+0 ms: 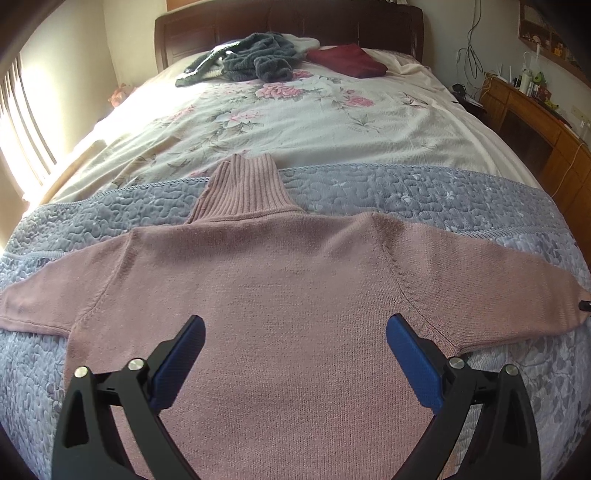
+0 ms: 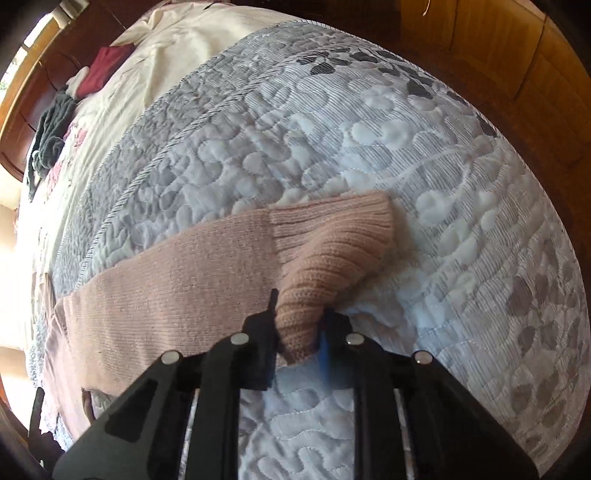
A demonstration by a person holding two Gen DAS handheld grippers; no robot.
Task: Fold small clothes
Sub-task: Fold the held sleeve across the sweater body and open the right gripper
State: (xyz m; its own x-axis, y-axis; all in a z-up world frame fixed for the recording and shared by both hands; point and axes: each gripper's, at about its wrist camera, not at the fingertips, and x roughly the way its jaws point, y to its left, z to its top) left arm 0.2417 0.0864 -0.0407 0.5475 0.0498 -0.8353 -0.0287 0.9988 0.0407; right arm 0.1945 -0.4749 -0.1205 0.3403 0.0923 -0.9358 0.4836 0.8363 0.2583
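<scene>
A dusty pink turtleneck sweater [image 1: 280,280] lies flat on the blue-grey quilt [image 1: 406,192], collar pointing up the bed and both sleeves spread wide. My left gripper [image 1: 295,325] hovers open above the sweater's body, its blue pads wide apart with nothing between them. In the right wrist view the right sleeve [image 2: 177,280] runs leftward, and my right gripper [image 2: 301,317] is shut on the ribbed cuff [image 2: 332,243], which bunches up between the fingers. A small dark tip of the right gripper [image 1: 584,305] shows at the sleeve's end in the left wrist view.
Further up the bed lie a floral cover [image 1: 295,114], a dark grey heap of clothes [image 1: 258,59] and a folded maroon garment [image 1: 347,61] by the dark headboard [image 1: 288,22]. A wooden dresser [image 1: 535,122] stands on the right, a bright window [image 1: 22,122] on the left.
</scene>
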